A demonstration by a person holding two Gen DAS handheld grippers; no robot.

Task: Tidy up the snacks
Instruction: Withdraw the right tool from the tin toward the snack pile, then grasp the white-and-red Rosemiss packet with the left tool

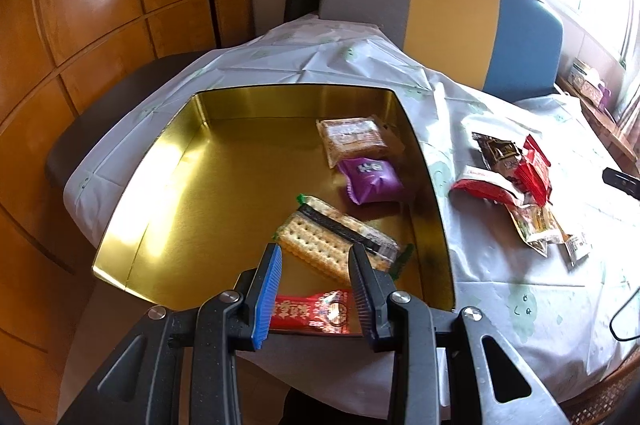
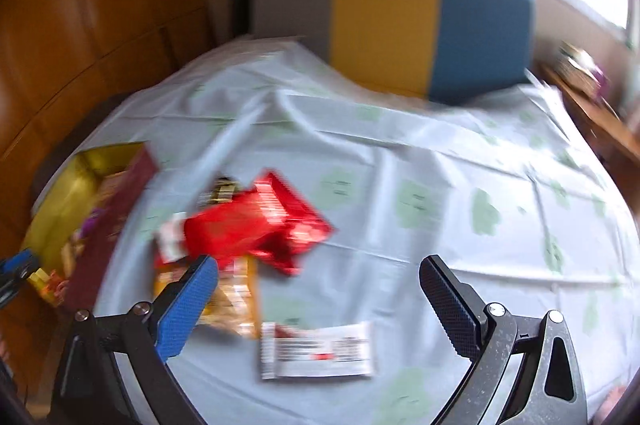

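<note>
A gold tin [image 1: 224,105] lies open on the table. Inside it are a brown cracker pack [image 1: 352,139], a purple pack [image 1: 372,179], a clear cracker pack [image 1: 340,245] and a red snack bar [image 1: 316,311]. My left gripper [image 1: 316,265] hovers over the tin's near end, open, with the red bar showing between its jaws below. In the blurred right wrist view my right gripper [image 2: 320,275] is wide open above loose snacks: a red pack [image 2: 256,225], an orange pack [image 2: 236,301] and a white bar [image 2: 320,349]. The tin [image 2: 76,193] sits at the left.
A pale patterned cloth [image 1: 520,285] covers the table. The loose snack pile [image 1: 512,177] lies right of the tin. A grey, yellow and blue chair back [image 1: 448,21] stands behind. Wooden cabinets [image 1: 100,5] are at the left. A black cable [image 1: 624,313] runs along the right edge.
</note>
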